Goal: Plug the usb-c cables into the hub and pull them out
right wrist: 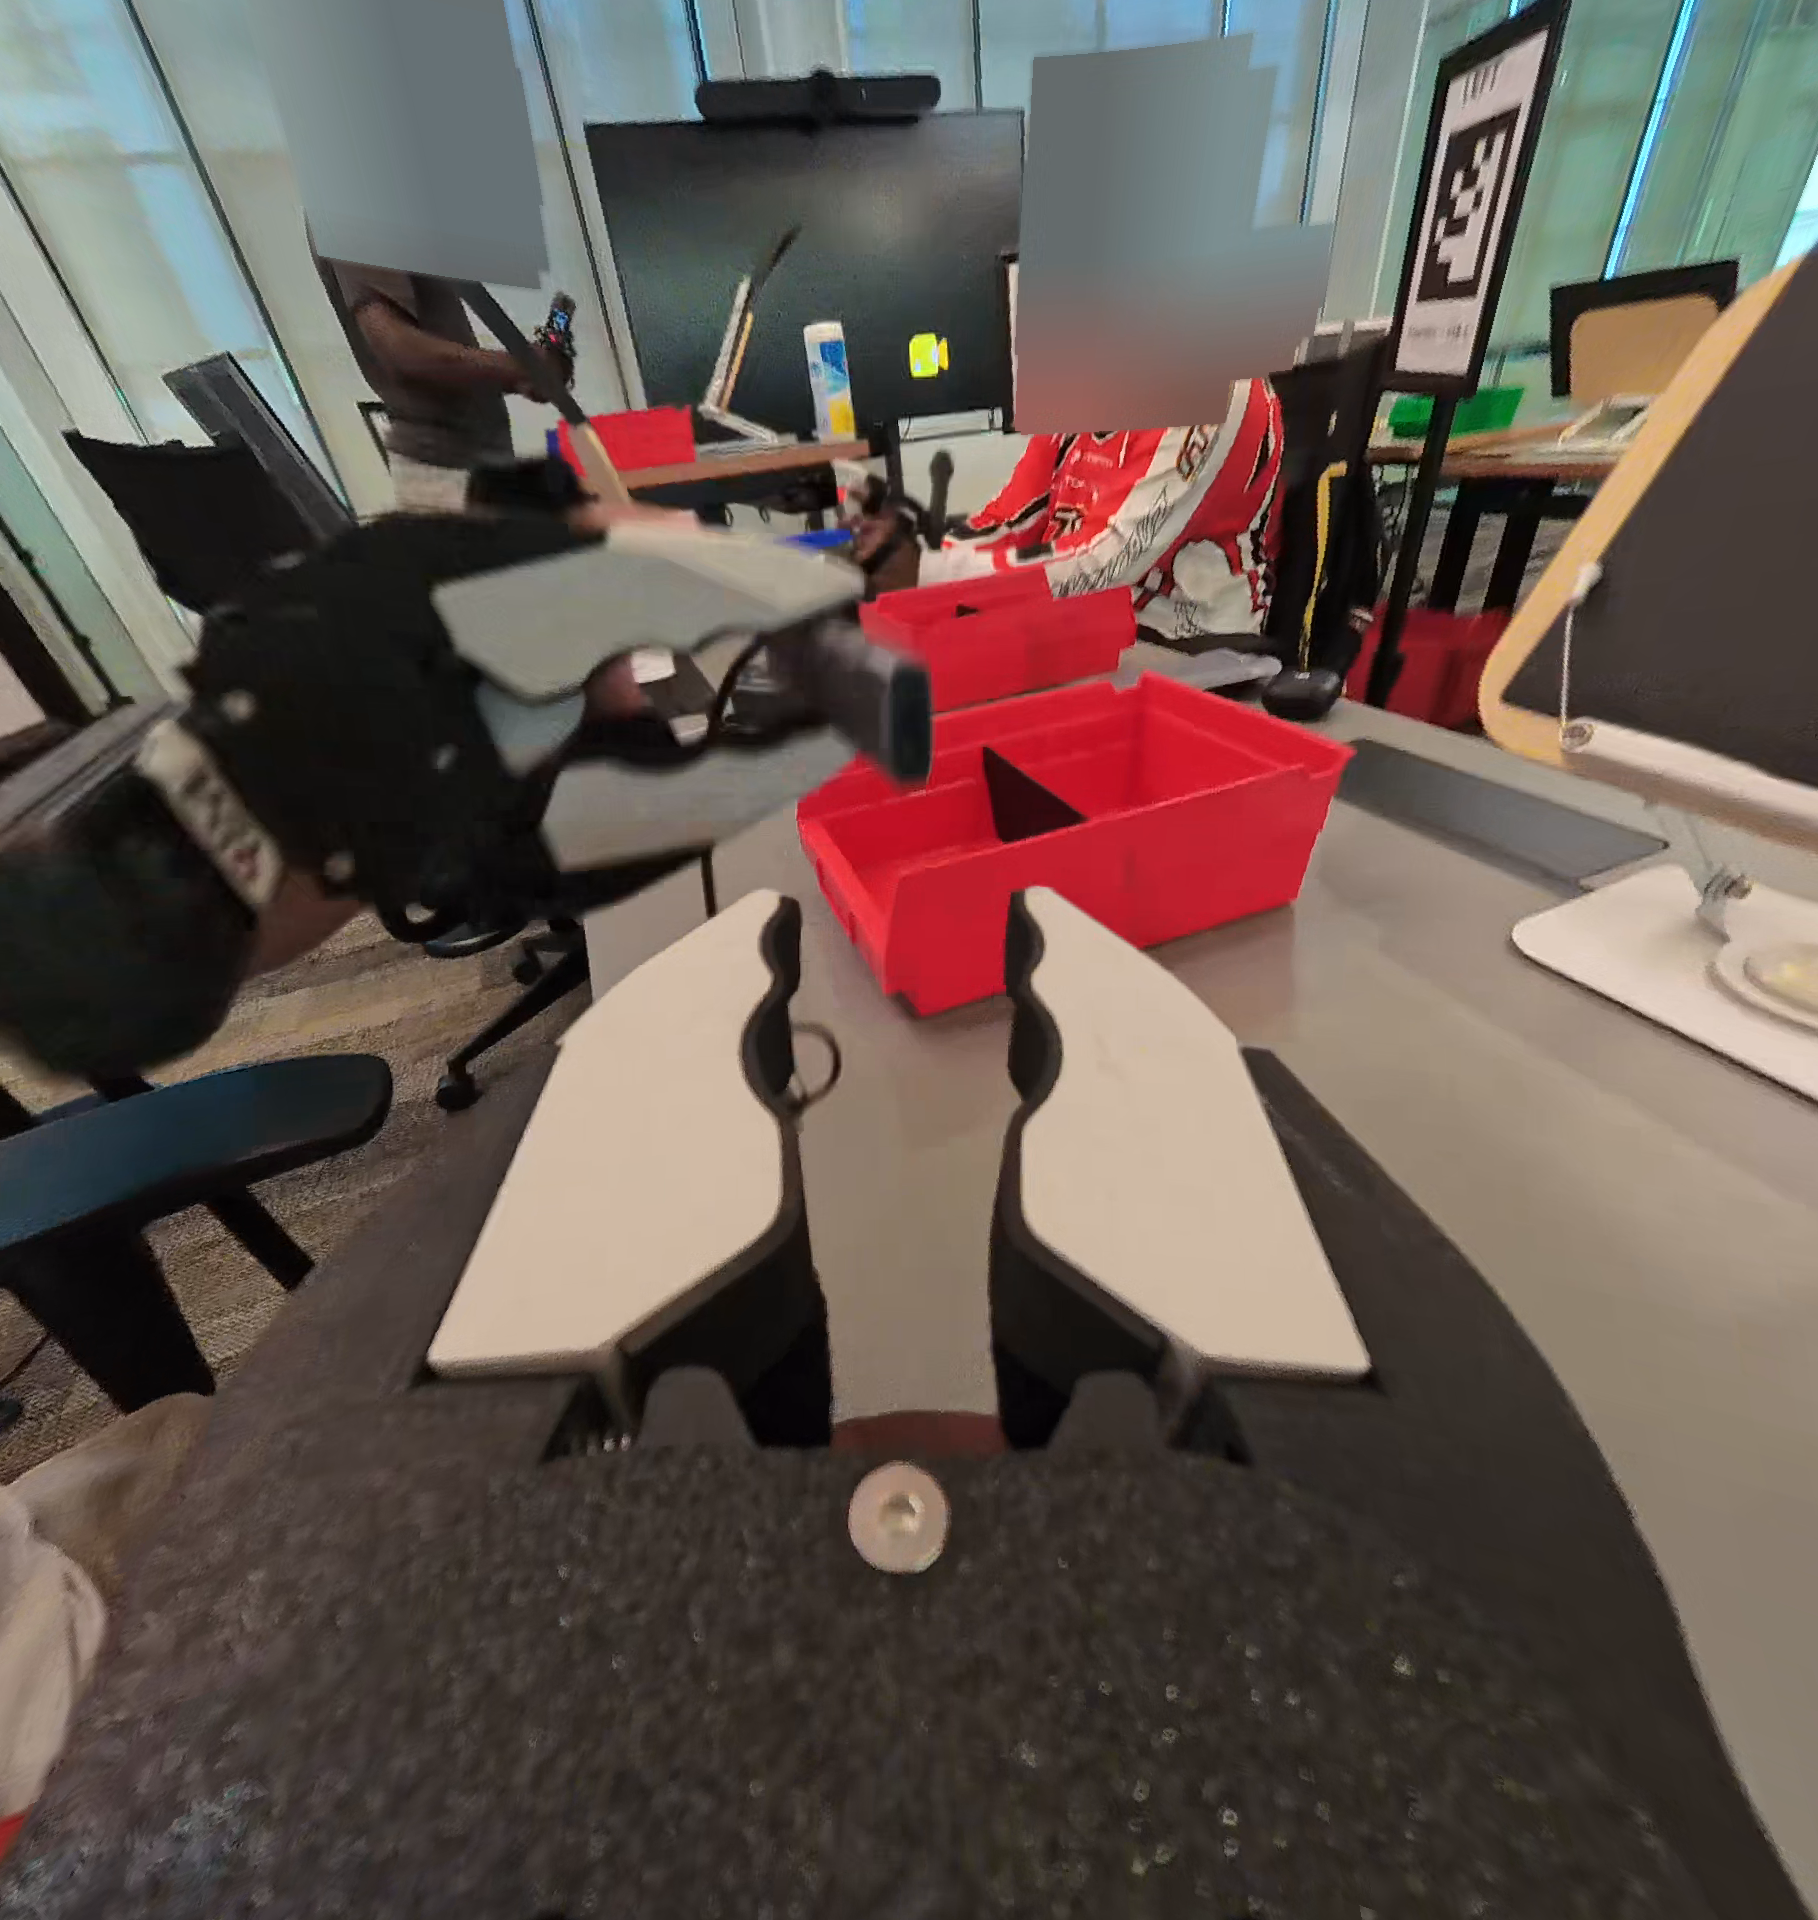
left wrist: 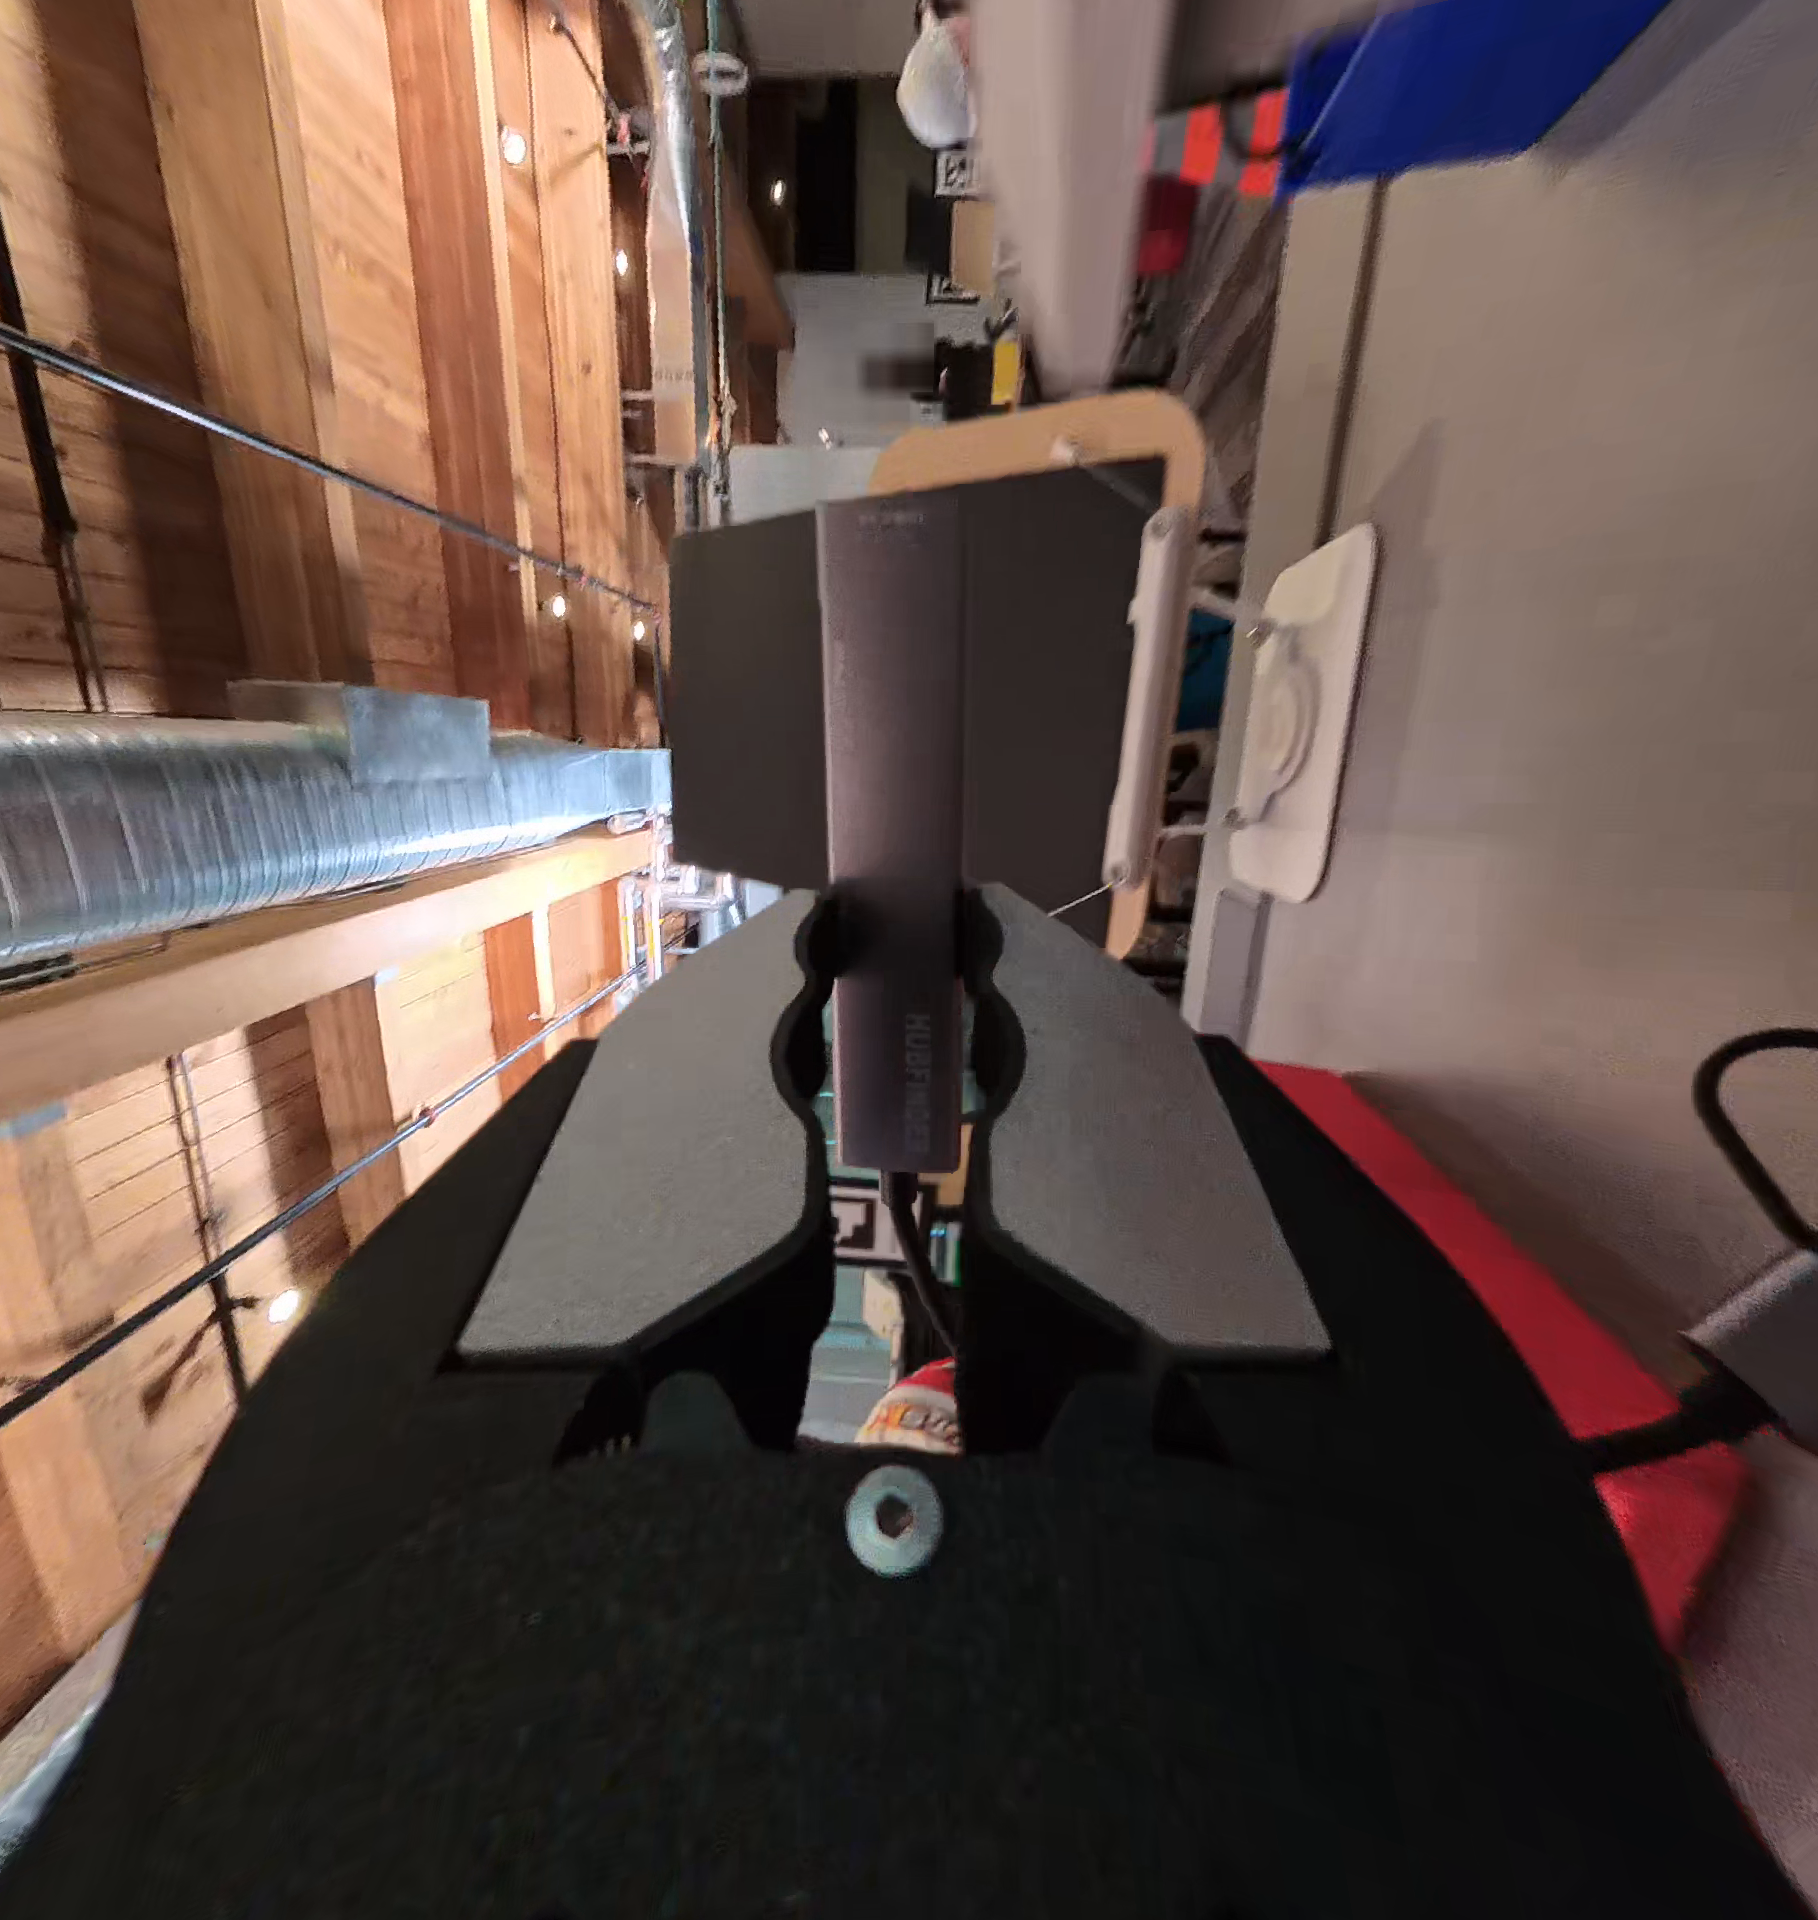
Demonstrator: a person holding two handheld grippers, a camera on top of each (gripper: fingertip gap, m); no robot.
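The left claw (left wrist: 894, 997) is gripping the grey hub (left wrist: 889, 831), lifting it clear of the worktop (right wrist: 1456, 1143). The right claw (right wrist: 900, 997) is hanging released and empty near the red bin (right wrist: 1144, 862). No cable looks plugged yet; all the plugging and pulling seems left.

Hub (left wrist: 889, 831) ports unseen; second adapter (left wrist: 1788, 1351) cut by edge; left claw (right wrist: 780, 665) motion-blurred.

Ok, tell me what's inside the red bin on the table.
The red bin shows only a black divider; otherwise it looks empty. Its near floor is hidden by the front wall.
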